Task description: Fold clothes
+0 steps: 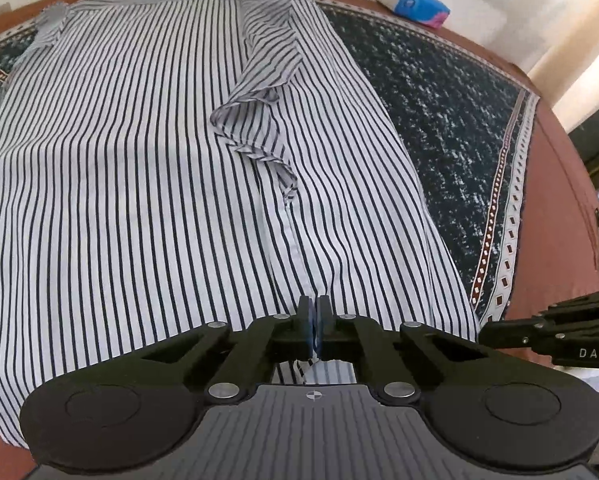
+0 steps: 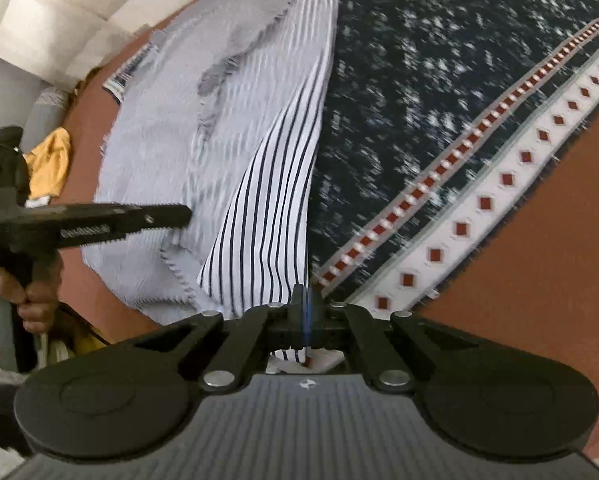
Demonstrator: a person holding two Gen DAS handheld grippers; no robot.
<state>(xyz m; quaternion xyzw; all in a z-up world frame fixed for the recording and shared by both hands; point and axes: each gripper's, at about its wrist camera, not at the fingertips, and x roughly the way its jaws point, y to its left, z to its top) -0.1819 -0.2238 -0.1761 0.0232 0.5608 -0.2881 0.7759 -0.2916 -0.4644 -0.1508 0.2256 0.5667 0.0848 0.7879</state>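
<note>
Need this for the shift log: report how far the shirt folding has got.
Done: striped shirt lies spread on the patterned cloth, one sleeve turned inward. In hand: left gripper and right gripper both pinch its near hem. Left: every body fold.

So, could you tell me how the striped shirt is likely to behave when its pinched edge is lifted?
The striped shirt will probably drape limply; its folded-in sleeve already rumples. It looks thin, so likely light. It may drag across the patterned cloth rather than slide freely.
</note>
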